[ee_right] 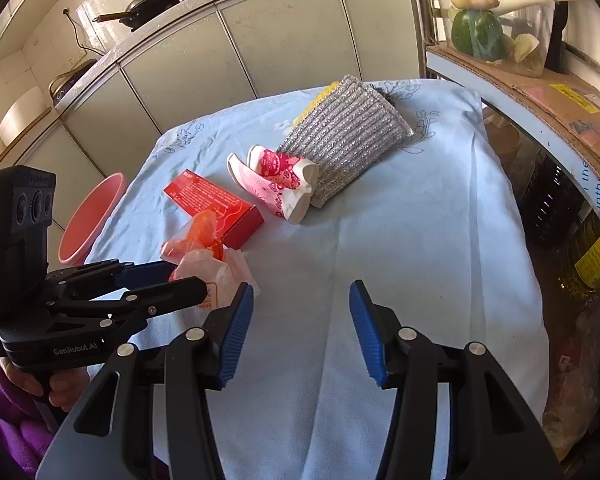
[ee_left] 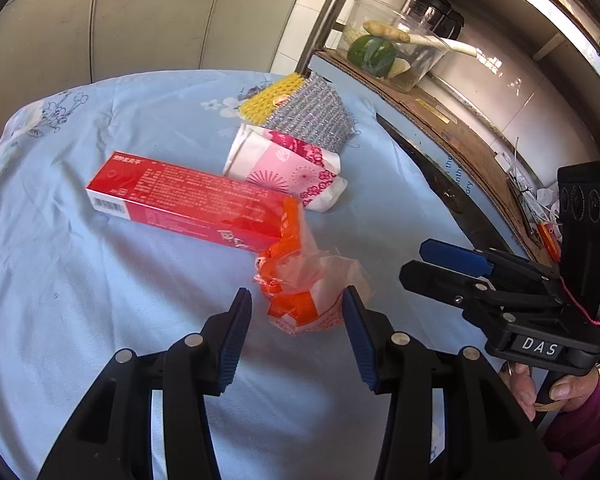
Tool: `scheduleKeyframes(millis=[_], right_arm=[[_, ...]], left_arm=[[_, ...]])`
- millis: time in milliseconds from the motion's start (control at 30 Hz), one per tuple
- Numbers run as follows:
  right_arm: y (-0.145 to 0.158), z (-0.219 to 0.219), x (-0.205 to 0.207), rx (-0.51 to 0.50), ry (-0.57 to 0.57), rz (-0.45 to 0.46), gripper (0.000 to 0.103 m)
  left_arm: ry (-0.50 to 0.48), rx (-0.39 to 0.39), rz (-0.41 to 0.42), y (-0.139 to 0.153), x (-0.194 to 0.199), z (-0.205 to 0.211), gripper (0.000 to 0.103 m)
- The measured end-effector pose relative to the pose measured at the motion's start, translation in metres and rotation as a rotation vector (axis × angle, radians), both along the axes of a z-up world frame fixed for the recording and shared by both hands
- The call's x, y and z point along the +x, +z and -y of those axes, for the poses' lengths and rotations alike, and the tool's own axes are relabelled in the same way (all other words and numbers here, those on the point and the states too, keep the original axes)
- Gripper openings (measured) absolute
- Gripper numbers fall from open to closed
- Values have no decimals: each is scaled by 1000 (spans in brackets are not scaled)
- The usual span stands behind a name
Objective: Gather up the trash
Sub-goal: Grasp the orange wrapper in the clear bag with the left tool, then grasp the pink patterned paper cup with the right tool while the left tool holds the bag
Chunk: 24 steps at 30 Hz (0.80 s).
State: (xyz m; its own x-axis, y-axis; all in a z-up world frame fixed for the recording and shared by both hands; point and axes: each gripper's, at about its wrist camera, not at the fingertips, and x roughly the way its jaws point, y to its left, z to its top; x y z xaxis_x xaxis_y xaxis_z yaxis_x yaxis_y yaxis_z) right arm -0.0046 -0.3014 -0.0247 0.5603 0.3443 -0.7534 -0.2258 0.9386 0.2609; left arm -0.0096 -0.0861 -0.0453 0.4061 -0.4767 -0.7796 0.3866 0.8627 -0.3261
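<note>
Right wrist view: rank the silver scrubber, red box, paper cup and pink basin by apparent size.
1. silver scrubber
2. pink basin, partly hidden
3. red box and paper cup: too alike to rank.

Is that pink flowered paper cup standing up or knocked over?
Knocked over. The paper cup lies on its side, crushed, on the blue cloth, its open mouth facing sideways.

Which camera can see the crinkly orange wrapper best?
The left wrist view: the orange wrapper lies whole, just ahead of the open left tongs. In the right wrist view the wrapper sits off to the side, partly hidden behind the left tongs.
</note>
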Motion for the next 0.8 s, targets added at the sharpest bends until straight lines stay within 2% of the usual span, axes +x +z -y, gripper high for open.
scheduleKeyframes(millis=[100, 167, 367, 600, 700, 800], right_arm=[[-3, 0, 1, 2, 2, -7, 51], [-5, 0, 2, 1, 4, -10, 51], [-7, -1, 6, 2, 10, -17, 51], [5, -13, 24, -10, 52, 34, 51], [8, -17, 39, -17, 72, 49, 51], [4, -20, 58, -3, 89, 23, 51]], left_arm=[[-17, 10, 8, 0, -2, 6, 45], [-19, 6, 10, 0, -2, 7, 39], [20, -4, 48, 8, -2, -3, 32], [47, 73, 180, 32, -18, -21, 31], [83, 75, 196, 36, -21, -35, 31], [128, 55, 190, 39, -22, -51, 31]])
